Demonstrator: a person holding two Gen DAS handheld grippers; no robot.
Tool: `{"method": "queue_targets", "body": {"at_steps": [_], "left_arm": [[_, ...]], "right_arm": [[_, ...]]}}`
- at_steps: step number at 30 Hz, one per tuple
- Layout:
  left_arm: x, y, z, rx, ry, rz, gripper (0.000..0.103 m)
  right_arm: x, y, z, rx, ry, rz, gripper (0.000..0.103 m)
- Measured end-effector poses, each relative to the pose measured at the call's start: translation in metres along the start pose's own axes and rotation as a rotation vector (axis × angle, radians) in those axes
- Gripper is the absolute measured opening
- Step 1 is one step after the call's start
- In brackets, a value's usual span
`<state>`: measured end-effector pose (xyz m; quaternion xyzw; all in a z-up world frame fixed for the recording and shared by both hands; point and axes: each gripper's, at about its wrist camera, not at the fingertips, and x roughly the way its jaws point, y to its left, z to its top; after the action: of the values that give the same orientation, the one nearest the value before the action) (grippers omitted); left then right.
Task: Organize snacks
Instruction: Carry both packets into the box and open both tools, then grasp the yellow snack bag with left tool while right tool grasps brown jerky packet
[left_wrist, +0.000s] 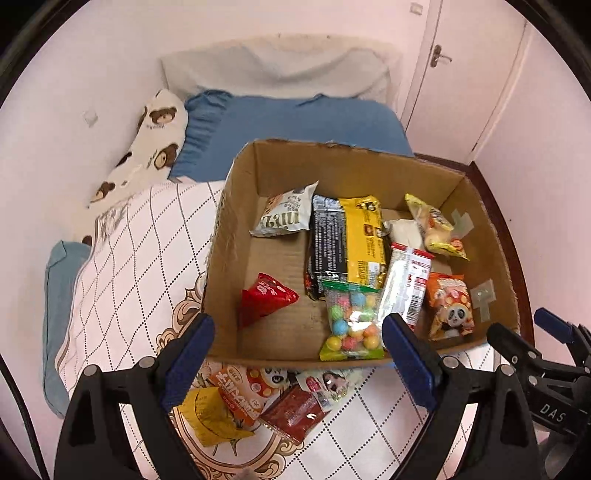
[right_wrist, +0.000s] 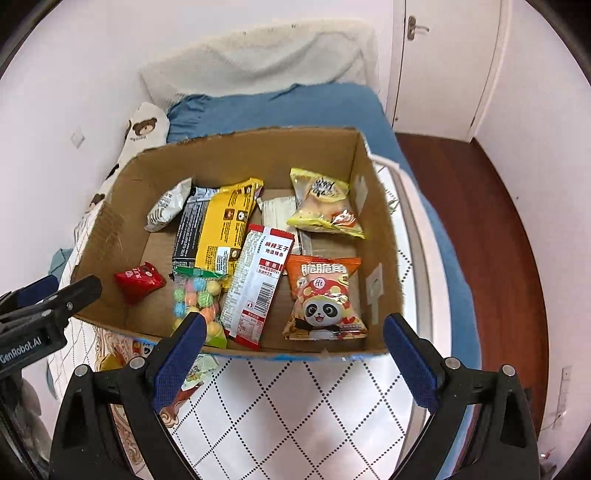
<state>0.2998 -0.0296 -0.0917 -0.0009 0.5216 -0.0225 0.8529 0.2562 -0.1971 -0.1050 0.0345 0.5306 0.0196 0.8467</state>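
Observation:
An open cardboard box stands on the bed and holds several snack packs: a red pouch, a bag of coloured candy balls, a yellow-black pack and an orange panda bag. Loose packs lie on the bed before the box: a yellow one, an orange one and a dark red one. My left gripper is open and empty above them. My right gripper is open and empty at the box's near wall.
The bed has a white quilt with a diamond pattern, a blue blanket and a bear-print pillow. A white door and dark wood floor lie to the right.

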Motion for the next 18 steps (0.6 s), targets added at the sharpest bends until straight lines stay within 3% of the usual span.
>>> {"method": "queue_targets", "body": {"at_steps": [13, 18], "left_arm": [[-0.062, -0.017, -0.034, 0.058, -0.134, -0.019, 0.093], [-0.071, -0.018, -0.042, 0.048, -0.141, -0.034, 0.093]], "right_arm": [[-0.072, -0.003, -0.029, 0.004, -0.142, -0.019, 0.099], [-0.088, -0.009, -0.037, 0.031, -0.182, -0.002, 0.099]]}}
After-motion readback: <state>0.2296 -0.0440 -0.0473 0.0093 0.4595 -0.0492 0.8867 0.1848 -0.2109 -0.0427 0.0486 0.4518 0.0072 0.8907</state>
